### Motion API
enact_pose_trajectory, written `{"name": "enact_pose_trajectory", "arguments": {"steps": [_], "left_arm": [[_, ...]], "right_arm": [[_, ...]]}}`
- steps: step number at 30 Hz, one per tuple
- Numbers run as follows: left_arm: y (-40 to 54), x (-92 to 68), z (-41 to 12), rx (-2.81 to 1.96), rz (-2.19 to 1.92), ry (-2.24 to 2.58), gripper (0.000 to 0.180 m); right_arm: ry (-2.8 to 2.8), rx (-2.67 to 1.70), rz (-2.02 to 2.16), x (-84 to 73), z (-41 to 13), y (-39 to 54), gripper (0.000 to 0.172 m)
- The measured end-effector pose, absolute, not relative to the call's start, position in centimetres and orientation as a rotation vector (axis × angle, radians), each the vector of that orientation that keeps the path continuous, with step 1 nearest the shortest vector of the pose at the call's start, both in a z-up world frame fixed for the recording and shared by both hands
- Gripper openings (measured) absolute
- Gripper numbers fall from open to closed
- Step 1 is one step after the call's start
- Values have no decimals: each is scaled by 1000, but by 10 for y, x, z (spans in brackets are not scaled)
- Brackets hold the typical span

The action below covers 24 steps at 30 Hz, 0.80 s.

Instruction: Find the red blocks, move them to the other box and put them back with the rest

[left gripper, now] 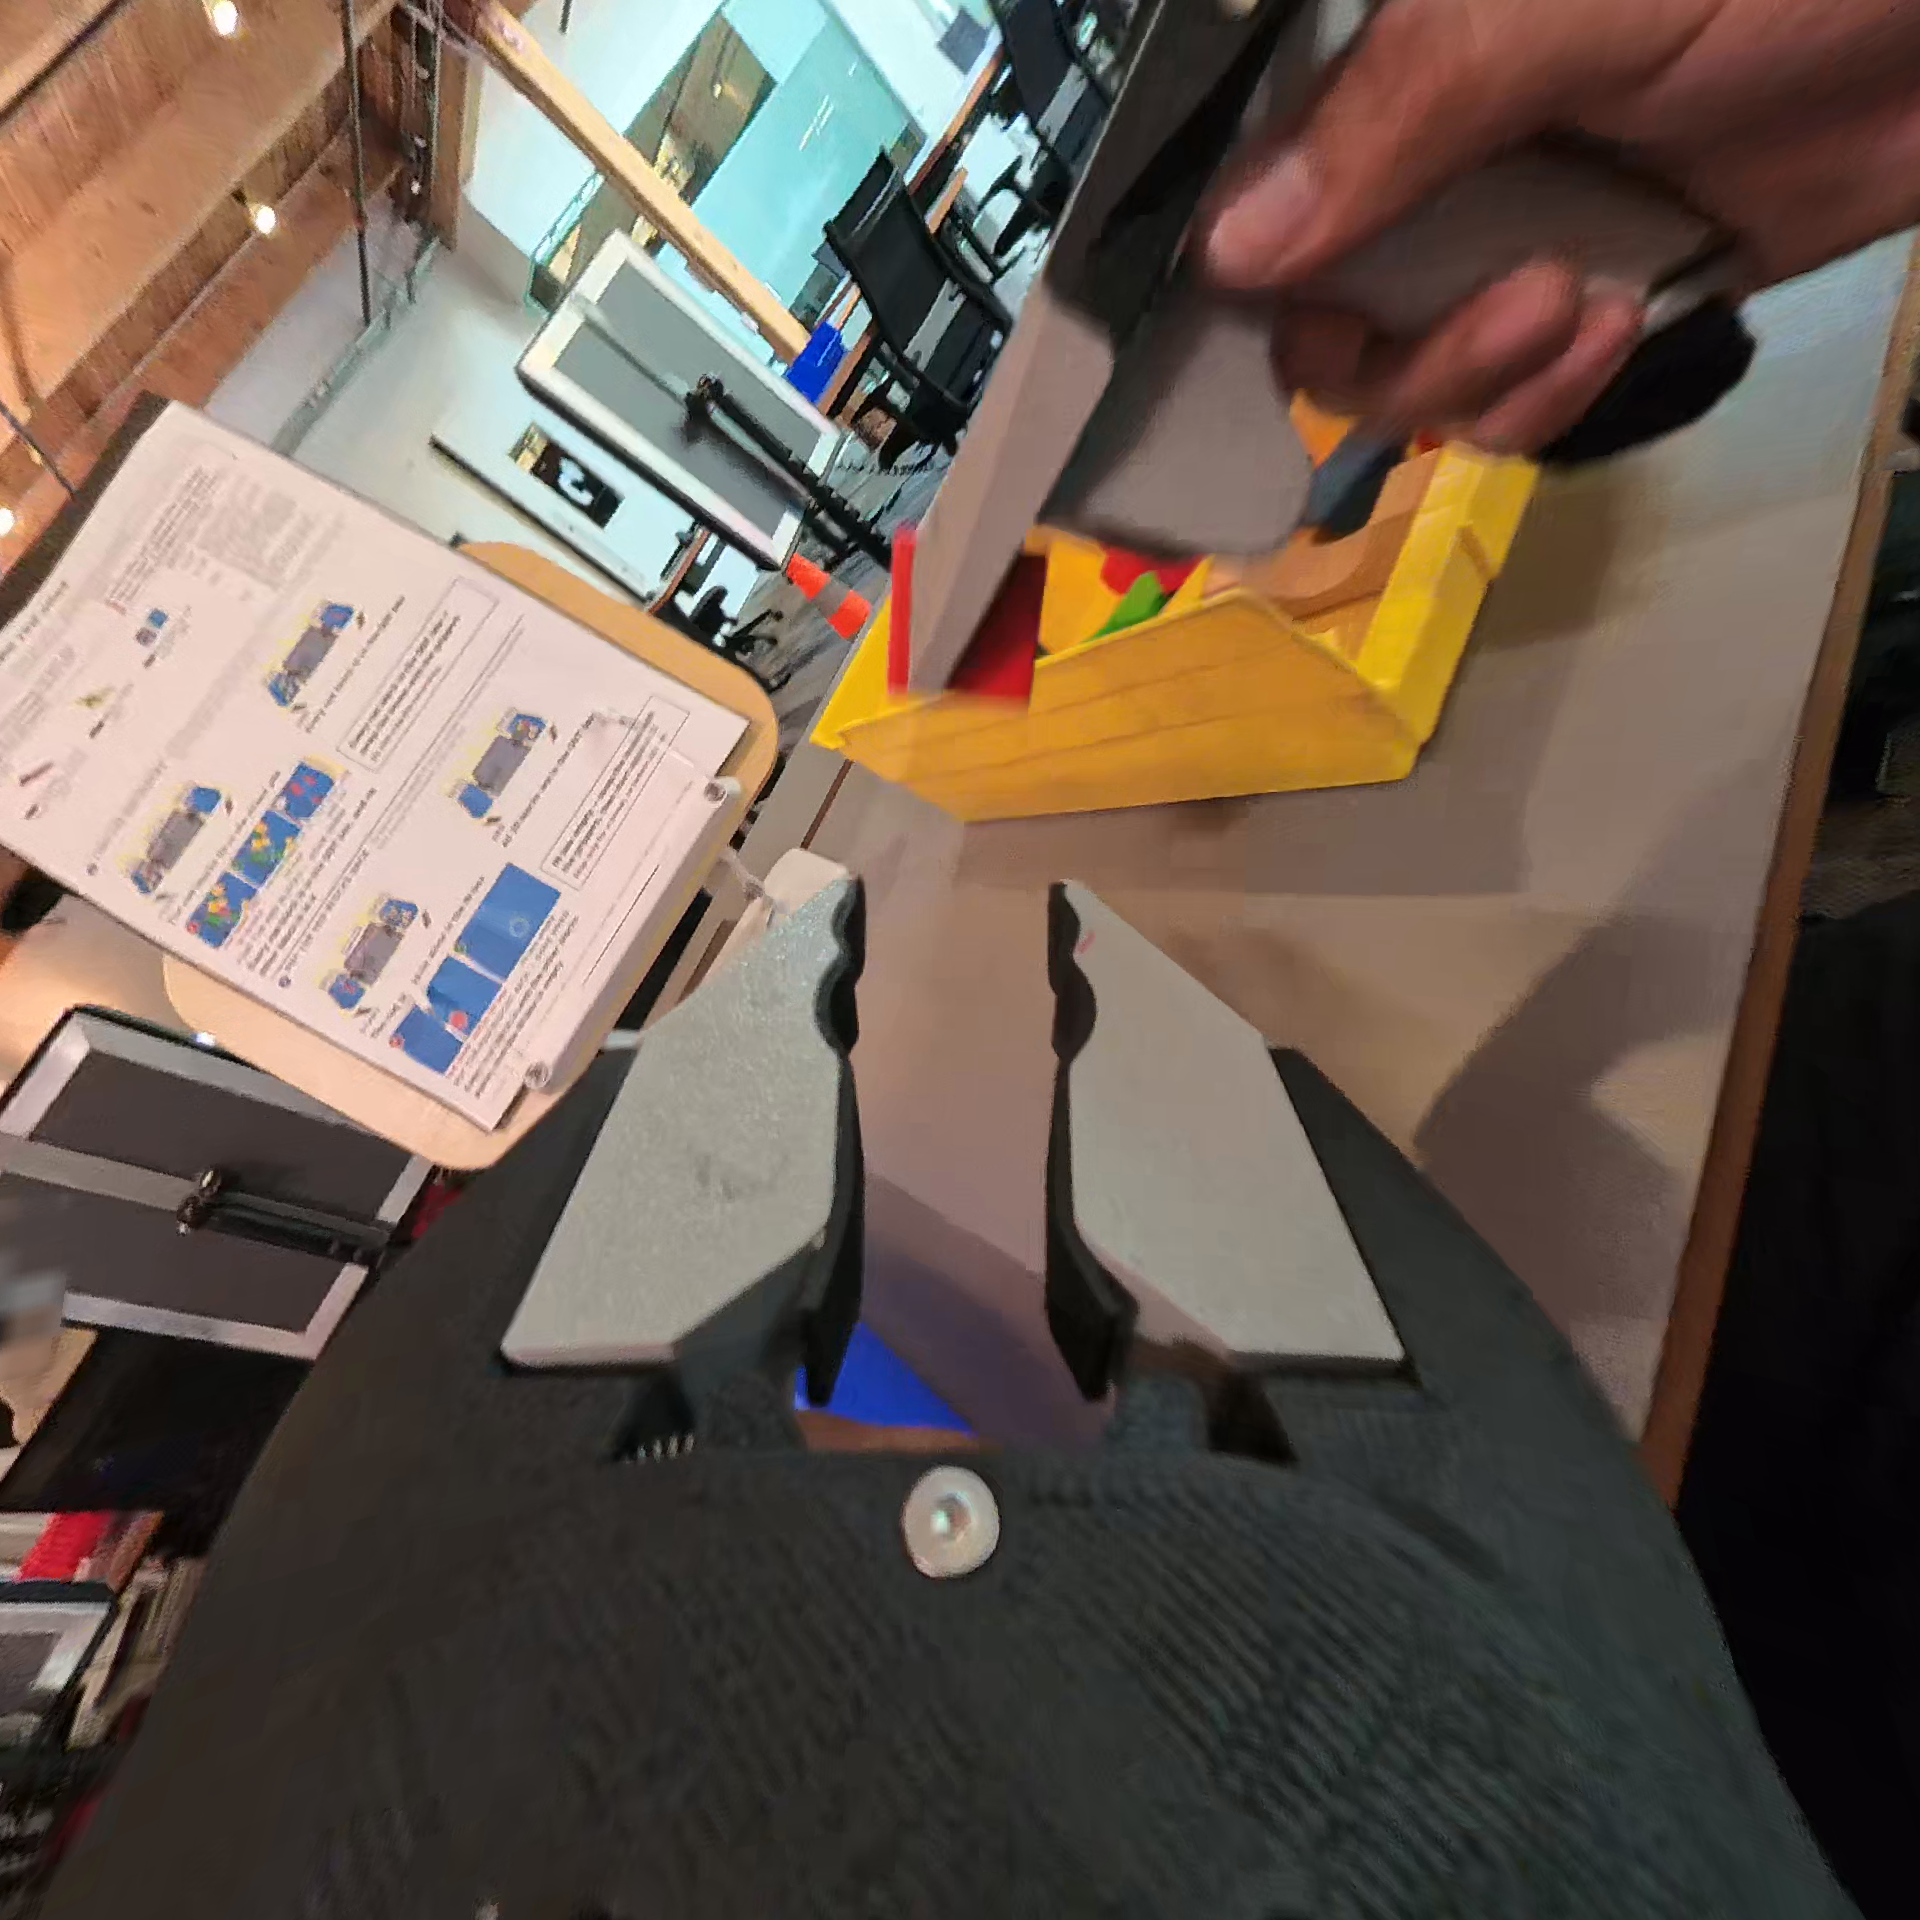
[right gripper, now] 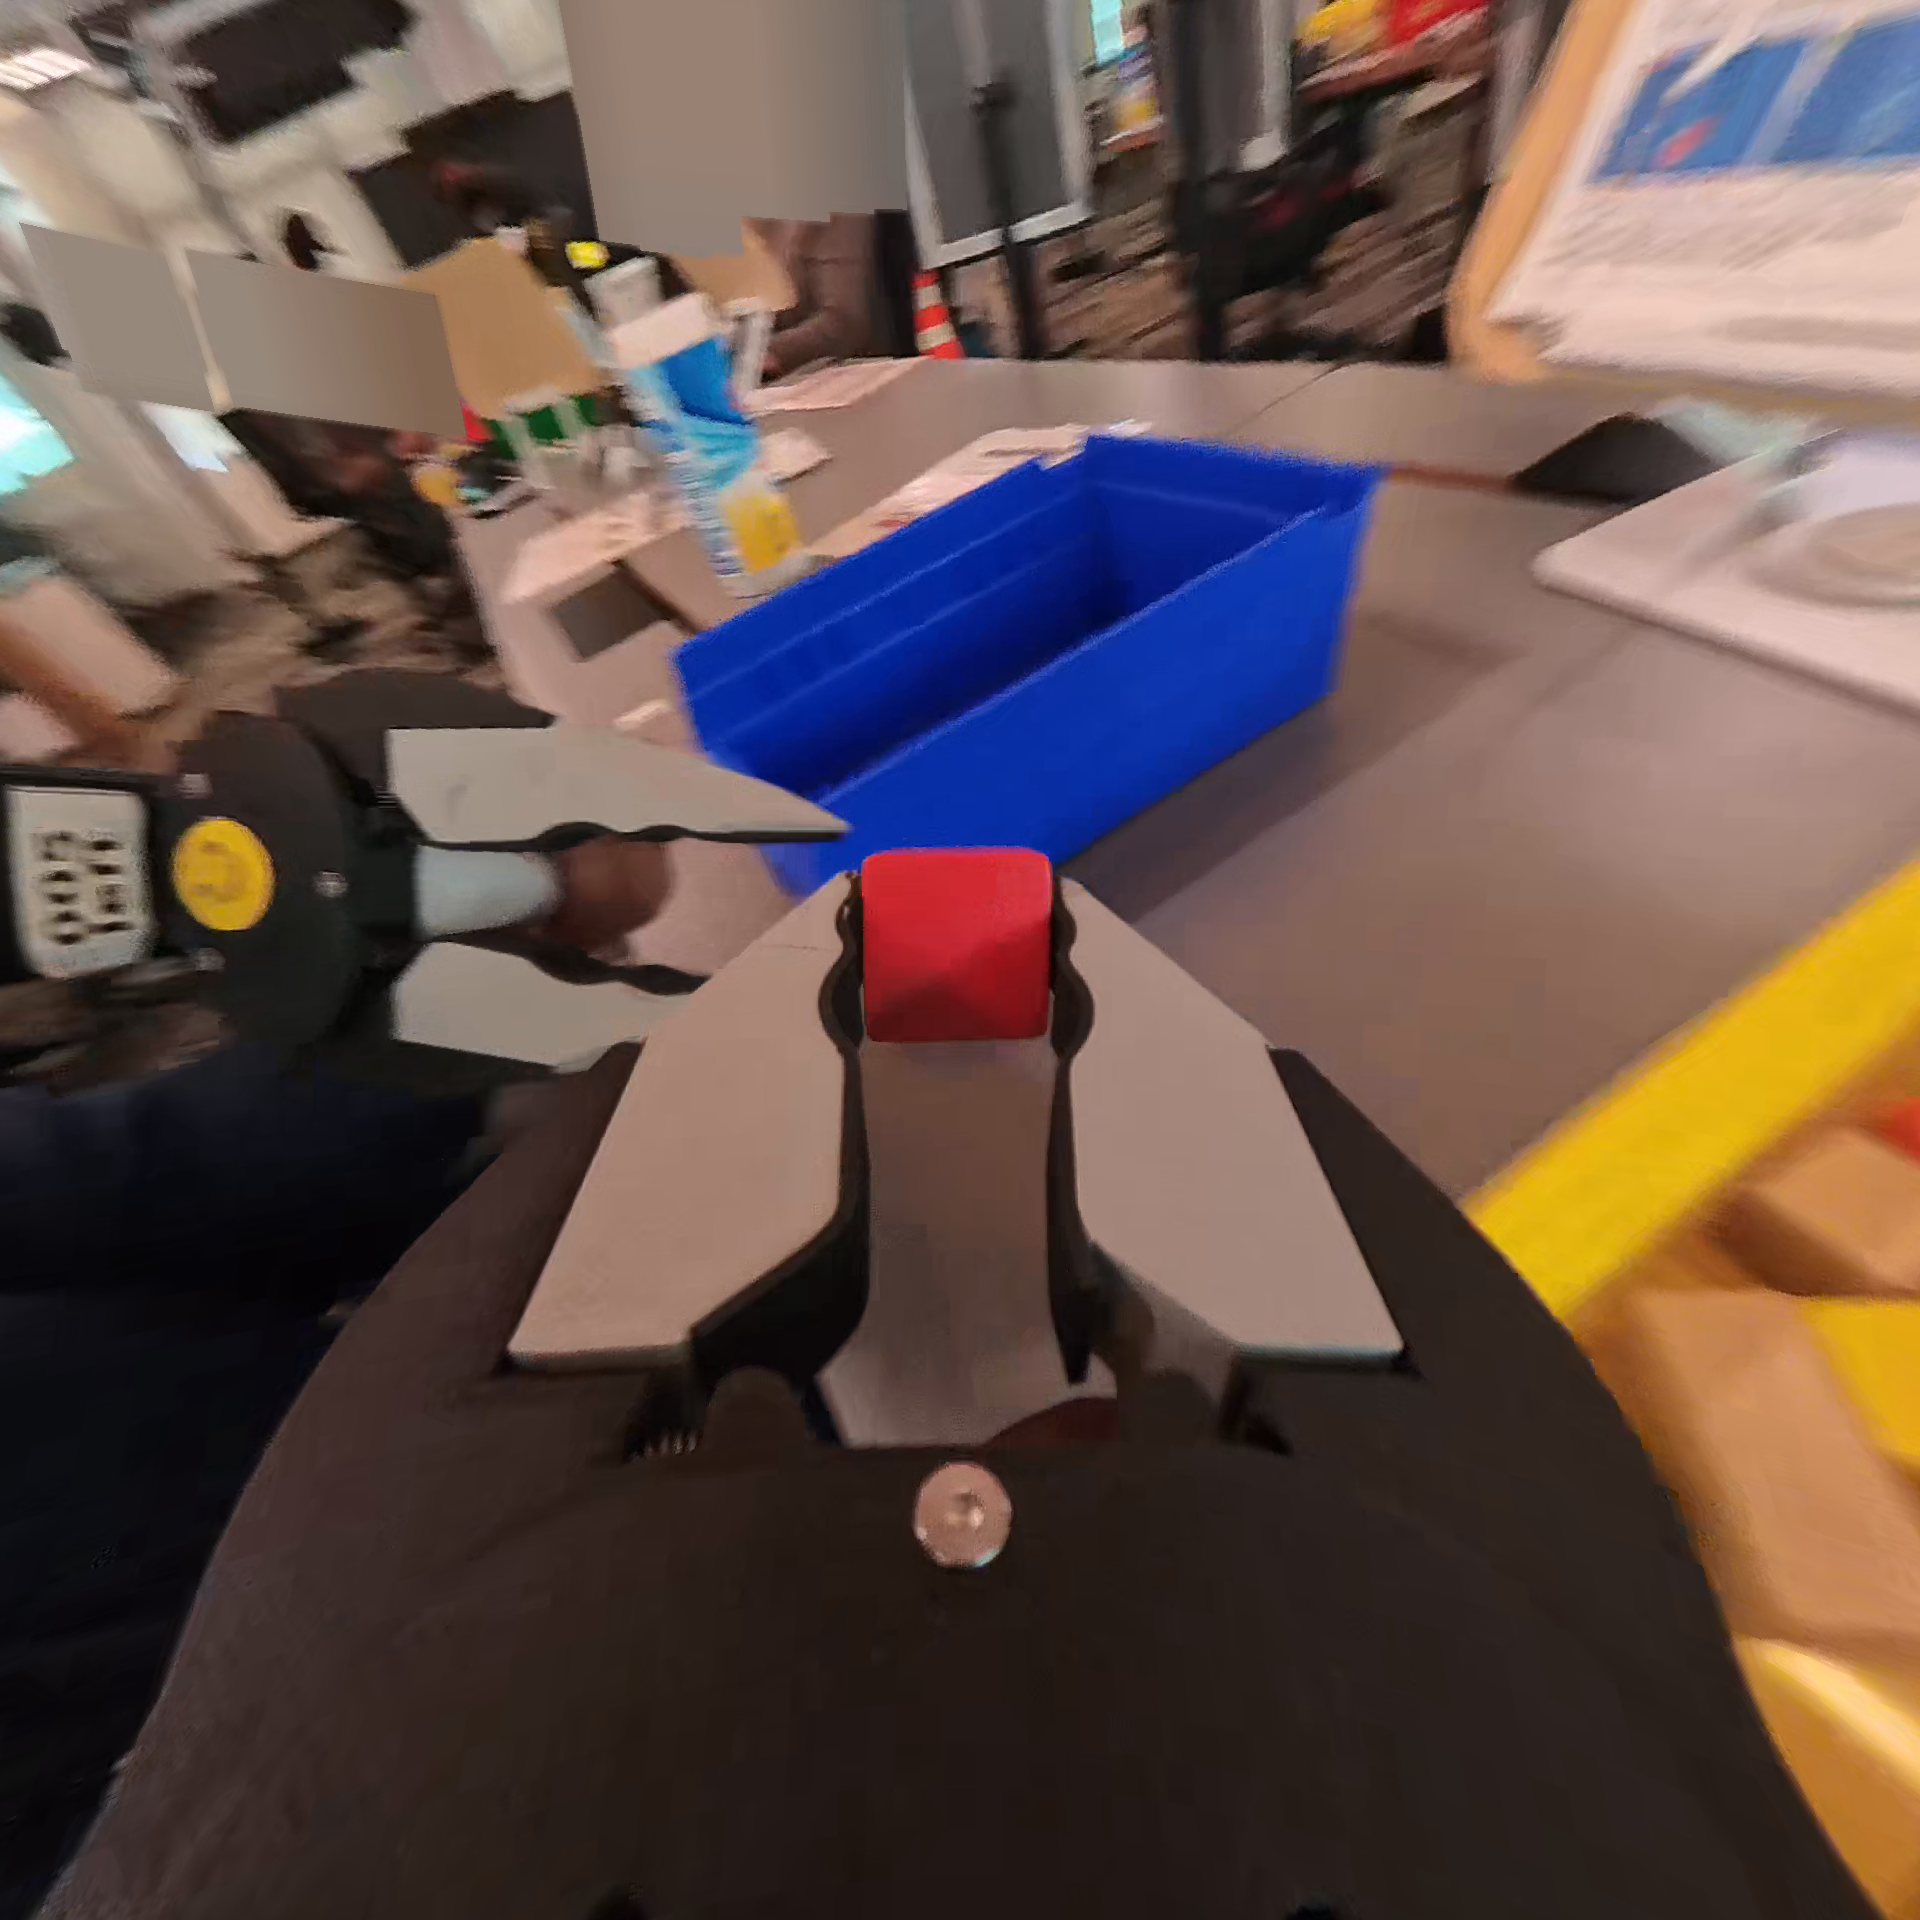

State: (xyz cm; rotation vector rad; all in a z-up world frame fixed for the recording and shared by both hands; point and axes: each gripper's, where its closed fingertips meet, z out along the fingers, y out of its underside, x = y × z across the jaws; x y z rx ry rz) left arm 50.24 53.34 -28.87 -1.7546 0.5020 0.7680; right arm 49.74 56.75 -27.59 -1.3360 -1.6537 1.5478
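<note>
My right gripper (right gripper: 954, 940) is shut on a red block (right gripper: 954, 943); both pads press its sides and it hangs above the grey table (right gripper: 1455, 831). An empty blue box (right gripper: 1039, 644) stands just beyond it. The yellow box (right gripper: 1662, 1091) with wooden blocks is at the right edge. My left gripper (left gripper: 954, 987) is open with nothing between its fingers, over the table (left gripper: 1351, 935). It also shows in the right wrist view (right gripper: 665, 904), open at the left. In the left wrist view a hand holds the right gripper (left gripper: 966, 665) with the red block (left gripper: 1003, 639) over the yellow box (left gripper: 1143, 727).
The yellow box holds wooden (left gripper: 1340, 582), green (left gripper: 1138, 608) and red pieces. A printed sheet on a wooden board (left gripper: 343, 748) stands left of the table. A bottle (right gripper: 707, 457) and papers lie beyond the blue box. The table's edge (left gripper: 1766, 935) runs along the right.
</note>
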Motion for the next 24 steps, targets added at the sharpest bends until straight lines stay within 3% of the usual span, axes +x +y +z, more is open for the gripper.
{"name": "enact_pose_trajectory", "arguments": {"steps": [5, 9, 10, 12, 15, 19, 24], "left_arm": [[521, 463, -285, -1809, 812, 318, 33], [511, 443, -288, -1854, 774, 214, 33], [509, 439, -288, -1858, 787, 207, 34], [503, 432, -286, -1867, 832, 197, 34], [495, 425, -281, -1871, 880, 176, 35], [491, 425, -283, -1896, 841, 162, 36], [486, 445, -311, -2023, 506, 150, 50]], "right_arm": [[-1290, -1317, 1150, 515, -240, 667, 31], [-1204, -1484, 722, 530, -275, 754, 31], [-1210, -1526, 629, 532, -288, 770, 38], [-1187, -1563, 500, 536, -301, 794, 73], [-1131, -1505, 433, 539, -289, 800, 83], [-1135, -1423, 421, 537, -276, 787, 79], [-1175, -1436, 469, 539, -274, 777, 85]]}}
